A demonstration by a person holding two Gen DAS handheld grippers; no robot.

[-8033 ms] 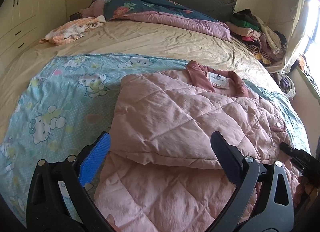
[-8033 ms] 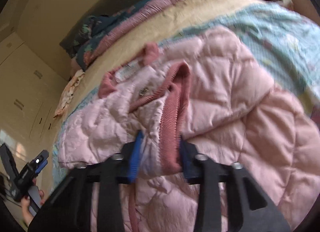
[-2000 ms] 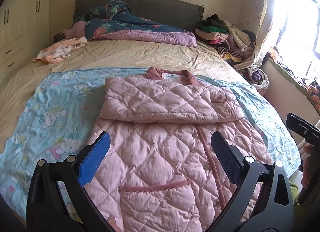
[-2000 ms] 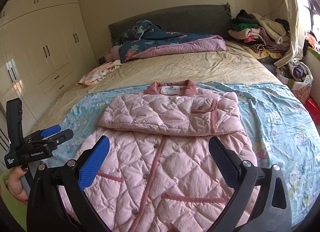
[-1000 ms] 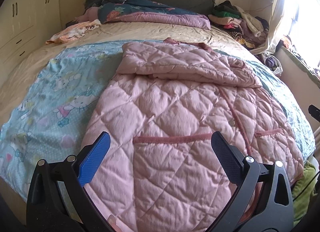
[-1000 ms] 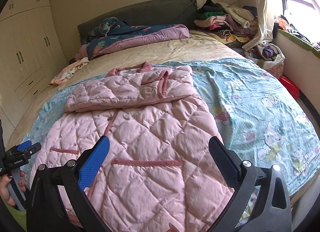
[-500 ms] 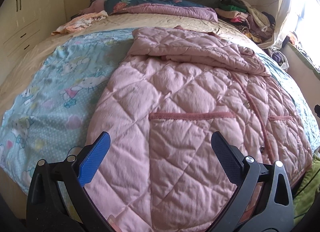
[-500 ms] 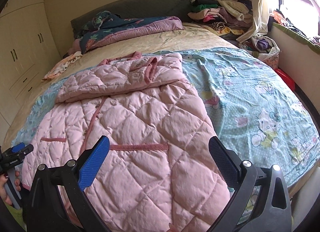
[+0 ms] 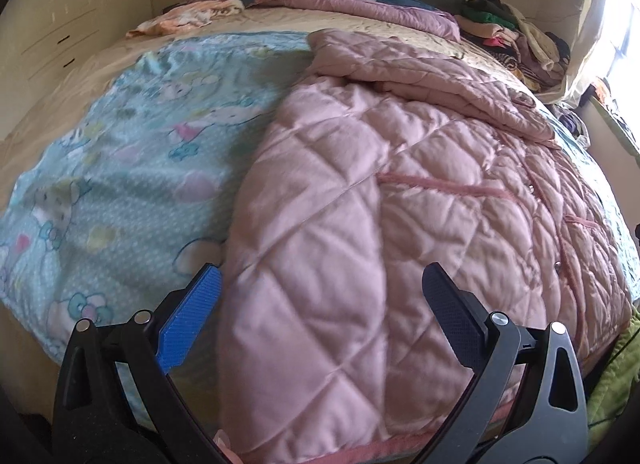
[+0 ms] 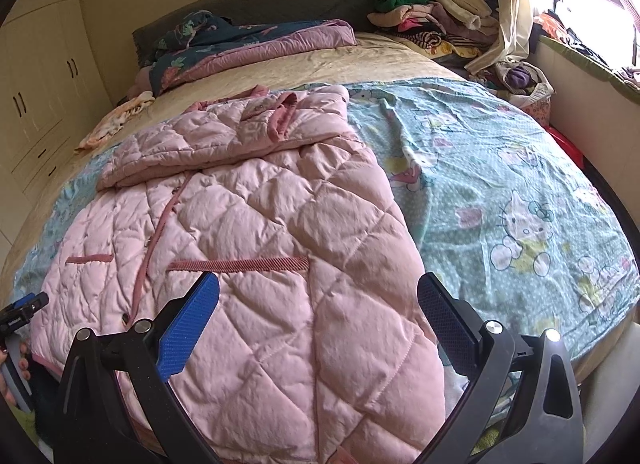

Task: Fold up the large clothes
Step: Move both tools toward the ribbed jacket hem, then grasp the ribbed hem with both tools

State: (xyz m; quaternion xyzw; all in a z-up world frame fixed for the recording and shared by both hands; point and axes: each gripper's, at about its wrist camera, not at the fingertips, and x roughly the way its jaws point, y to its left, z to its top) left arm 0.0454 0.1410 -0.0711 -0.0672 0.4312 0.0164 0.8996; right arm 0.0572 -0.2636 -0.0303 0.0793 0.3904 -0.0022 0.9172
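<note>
Left wrist view: our left gripper (image 9: pixel 320 300) hangs with its jaws spread wide over the near hem of the pink quilted coat (image 9: pixel 400 192), gripping nothing. The right gripper (image 10: pixel 318 306) is just as wide and empty. The coat lies flat on the blue cartoon sheet (image 10: pixel 500 192), sleeves folded across the chest. We judge it puffy, soft and slick, so we'd pinch the stitched hem corners, one corner per gripper.
</note>
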